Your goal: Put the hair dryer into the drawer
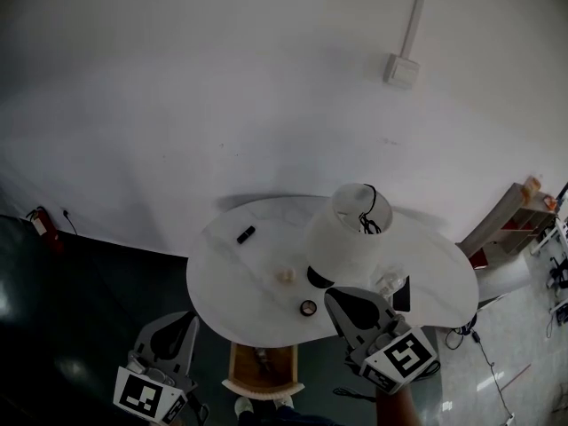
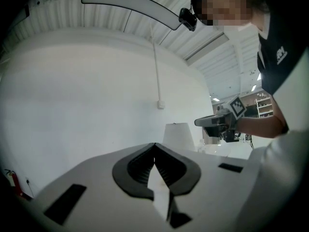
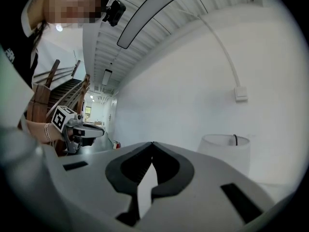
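At the near edge of the surface [image 1: 232,278], the drawer [image 1: 236,367] hangs open. Left tool [image 2: 154,146] and right tool [image 3: 152,144] are both pinched fully closed, nothing in either.

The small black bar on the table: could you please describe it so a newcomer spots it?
Find the white table. Left of the tall white tub lies the small black bar. Unlike the ring and pale lump nearer the front, it is straight and black.

Left claw [image 2: 154,147], right claw [image 3: 153,144]: jaws together, empty, pointing level.
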`<move>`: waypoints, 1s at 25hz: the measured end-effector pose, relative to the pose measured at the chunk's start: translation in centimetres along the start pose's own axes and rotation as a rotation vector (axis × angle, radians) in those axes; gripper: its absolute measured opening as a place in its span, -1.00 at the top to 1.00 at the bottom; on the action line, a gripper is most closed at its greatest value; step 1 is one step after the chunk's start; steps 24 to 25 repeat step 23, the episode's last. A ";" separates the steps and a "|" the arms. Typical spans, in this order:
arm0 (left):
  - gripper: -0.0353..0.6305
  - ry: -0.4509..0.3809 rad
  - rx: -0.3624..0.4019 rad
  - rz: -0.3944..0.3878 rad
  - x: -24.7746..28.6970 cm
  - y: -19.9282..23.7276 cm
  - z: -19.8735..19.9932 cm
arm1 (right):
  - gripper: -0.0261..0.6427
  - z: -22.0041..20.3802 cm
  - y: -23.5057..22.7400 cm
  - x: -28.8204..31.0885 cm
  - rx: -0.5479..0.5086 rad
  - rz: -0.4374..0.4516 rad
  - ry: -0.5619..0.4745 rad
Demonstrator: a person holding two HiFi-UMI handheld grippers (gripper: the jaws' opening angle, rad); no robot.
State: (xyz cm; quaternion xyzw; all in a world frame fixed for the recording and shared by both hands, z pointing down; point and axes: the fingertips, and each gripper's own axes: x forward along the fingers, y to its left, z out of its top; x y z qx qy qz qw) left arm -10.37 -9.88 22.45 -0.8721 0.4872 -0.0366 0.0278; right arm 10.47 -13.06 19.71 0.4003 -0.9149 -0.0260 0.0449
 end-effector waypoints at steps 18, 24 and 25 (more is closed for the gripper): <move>0.85 -0.015 -0.030 -0.013 1.0 -1.1 0.7 | 0.87 1.1 -0.1 -0.2 0.002 0.040 -0.038; 0.84 -0.008 -0.063 -0.023 1.1 -1.8 0.3 | 0.87 1.4 -0.1 -0.6 0.011 0.035 -0.050; 0.84 -0.008 -0.063 -0.023 1.1 -1.8 0.3 | 0.87 1.4 -0.1 -0.6 0.011 0.035 -0.050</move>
